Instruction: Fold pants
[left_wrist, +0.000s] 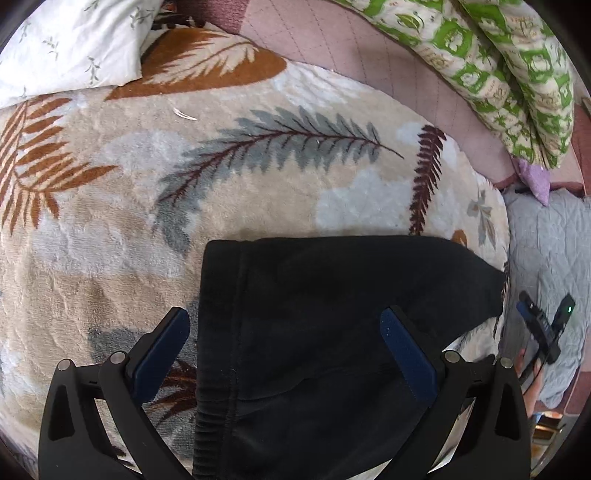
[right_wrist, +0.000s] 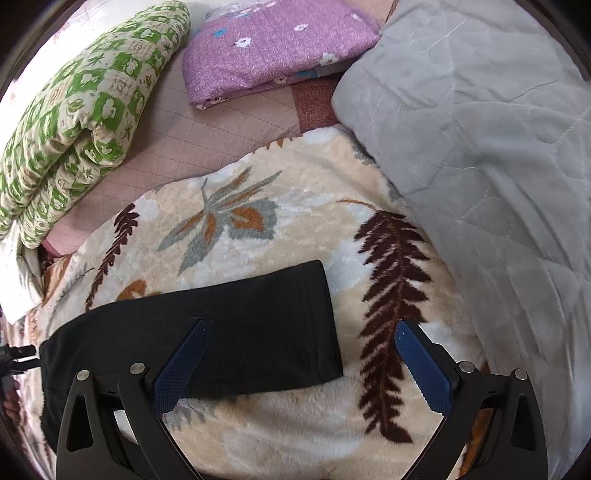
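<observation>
black pants (left_wrist: 332, 314) lie flat on leaf blanket (left_wrist: 184, 184).

Soft even daylight, fisheye-warped edges

- The right gripper (right_wrist: 301, 363) hangs over the leaf-patterned blanket (right_wrist: 280, 229), its blue-padded fingers (right_wrist: 424, 369) spread wide apart and holding nothing.
- Black pants (right_wrist: 229, 339) lie flat on the blanket; the hemmed leg end sits between the fingers, nearer the left one.
- A grey quilt (right_wrist: 491, 147) lies to the right.
- A green-patterned quilt (right_wrist: 81, 122) and a purple floral pillow (right_wrist: 273, 48) lie beyond.
</observation>
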